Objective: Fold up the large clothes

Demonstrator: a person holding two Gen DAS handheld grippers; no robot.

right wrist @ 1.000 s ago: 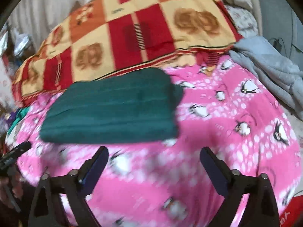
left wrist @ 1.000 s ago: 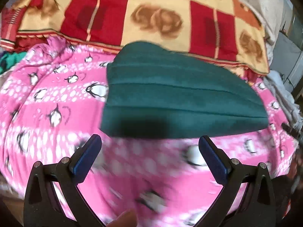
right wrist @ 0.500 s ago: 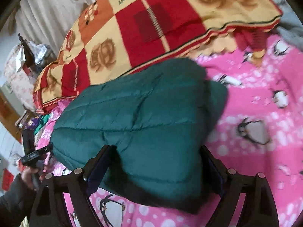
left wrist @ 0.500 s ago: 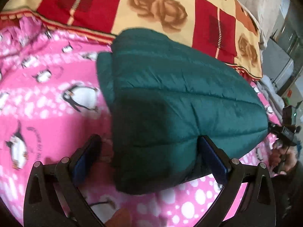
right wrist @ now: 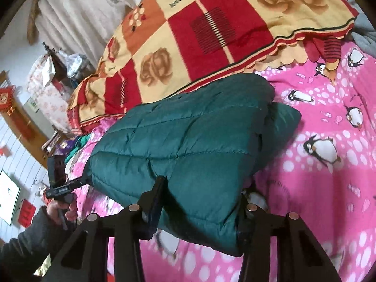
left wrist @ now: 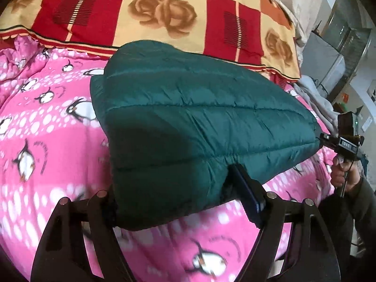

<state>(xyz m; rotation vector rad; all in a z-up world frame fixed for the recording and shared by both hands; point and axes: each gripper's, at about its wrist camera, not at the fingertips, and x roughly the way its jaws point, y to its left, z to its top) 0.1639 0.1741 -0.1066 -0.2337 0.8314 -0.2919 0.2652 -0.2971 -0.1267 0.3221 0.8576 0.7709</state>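
A: Where are we with the green puffer jacket (left wrist: 197,127)?

B: It sits mid-frame in both wrist views, already a thick folded bundle on the pink penguin blanket (left wrist: 47,127), with the red-and-cream checked blanket (left wrist: 150,16) along the top of the frame behind it.

A: And the grippers?

B: Each has a near corner. In the left wrist view the left gripper (left wrist: 174,199) at the bottom of the frame has just been closing, and the jacket's lower corner bulges between its fingers; the right-hand finger (left wrist: 244,188) dents the padding, the other is hidden under the fabric. I'd call it clamped on the jacket.

A: The right one?

B: Same story in the right wrist view: the right gripper (right wrist: 199,202) has just been closing too, and its left finger (right wrist: 156,195) presses a crease into the lower edge. Its other finger is buried under the bundle. Grasping the jacket, then.

A: So which step is this?

B: Taking hold of the near edge, I'd judge, for another fold or to carry the bundle off. I can't tell which.

A: Next move?

B: Lift both corners together and level. The stuffing is springy and slick, so a shallow pinch could slip or let the layers open.
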